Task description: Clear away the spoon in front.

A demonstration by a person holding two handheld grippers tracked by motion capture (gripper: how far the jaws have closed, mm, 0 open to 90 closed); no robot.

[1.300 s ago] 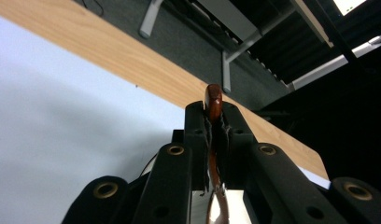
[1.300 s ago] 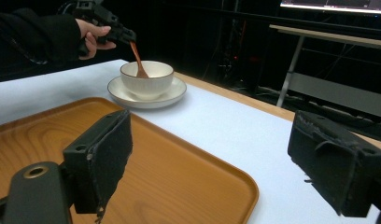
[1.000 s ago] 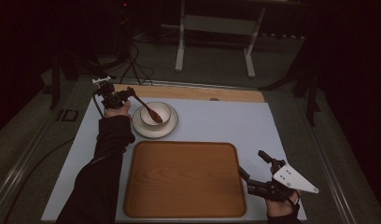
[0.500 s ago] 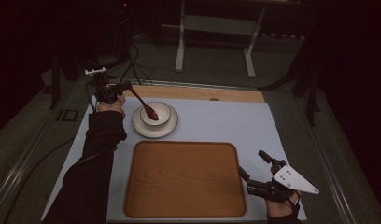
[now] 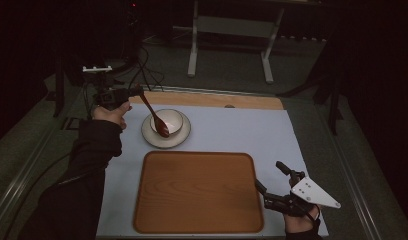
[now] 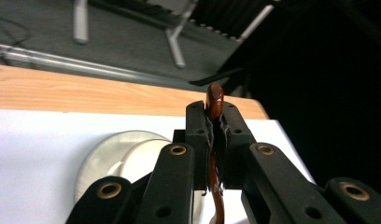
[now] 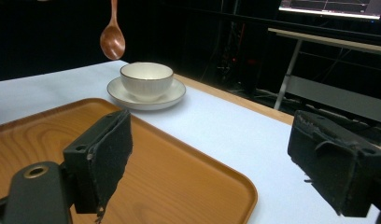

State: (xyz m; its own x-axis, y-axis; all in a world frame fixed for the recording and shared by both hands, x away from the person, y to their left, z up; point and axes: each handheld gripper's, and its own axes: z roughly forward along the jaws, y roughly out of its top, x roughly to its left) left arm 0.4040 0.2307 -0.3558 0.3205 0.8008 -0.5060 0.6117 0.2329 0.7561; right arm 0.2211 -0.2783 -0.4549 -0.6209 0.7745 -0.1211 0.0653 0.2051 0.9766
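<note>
My left gripper (image 5: 128, 94) is shut on the handle of a brown wooden spoon (image 5: 154, 117) at the table's far left. The spoon (image 7: 112, 42) hangs in the air, its head down, above and beside a white bowl (image 5: 168, 120) that stands on a white saucer (image 5: 181, 138). In the left gripper view the handle (image 6: 215, 100) sticks up between the closed pads, with the bowl (image 6: 128, 156) below. My right gripper (image 5: 268, 174) stands open near the front right corner, nothing between its pads (image 7: 109, 154), beside a wooden tray (image 5: 197, 192).
A white mat (image 5: 242, 130) covers the table, with a strip of bare wood (image 5: 212, 100) along the far edge. Cables (image 5: 142, 65) and a metal stand (image 5: 232, 30) lie on the floor beyond. The tray (image 7: 132, 154) has nothing on it.
My left gripper has lifted the spoon up out of the bowl and drawn slightly to the left. The right gripper has stayed where it was.
</note>
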